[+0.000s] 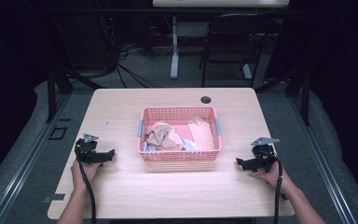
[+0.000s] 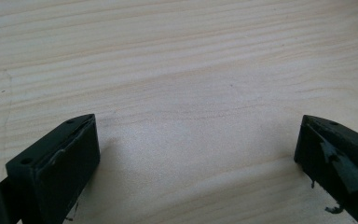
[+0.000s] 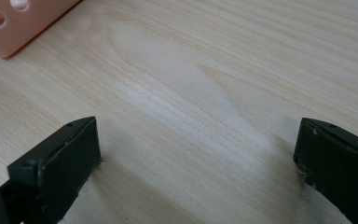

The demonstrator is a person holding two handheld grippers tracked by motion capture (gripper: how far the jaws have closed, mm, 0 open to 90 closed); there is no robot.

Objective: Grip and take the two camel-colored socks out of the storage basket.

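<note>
A pink plastic basket [image 1: 179, 112] stands in the middle of the light wooden table [image 1: 121, 196]. Crumpled tan and pink cloths [image 1: 168, 134] lie inside it. My left gripper [image 1: 111, 154] rests on the table to the left of the basket, held by a hand, its jaws open over bare wood [image 2: 191, 93]. To the right of the basket my right gripper [image 1: 239, 162] also rests on the table, open with nothing between its fingers. A corner of the basket [image 3: 14, 28] shows at the upper left of the right gripper view.
A round cable hole [image 1: 206, 99] sits near the table's far edge. Behind the table stand a black chair [image 1: 233, 42] and a white desk leg [image 1: 174, 46], with cables on the floor. Black frame posts [image 1: 51, 88] flank the table.
</note>
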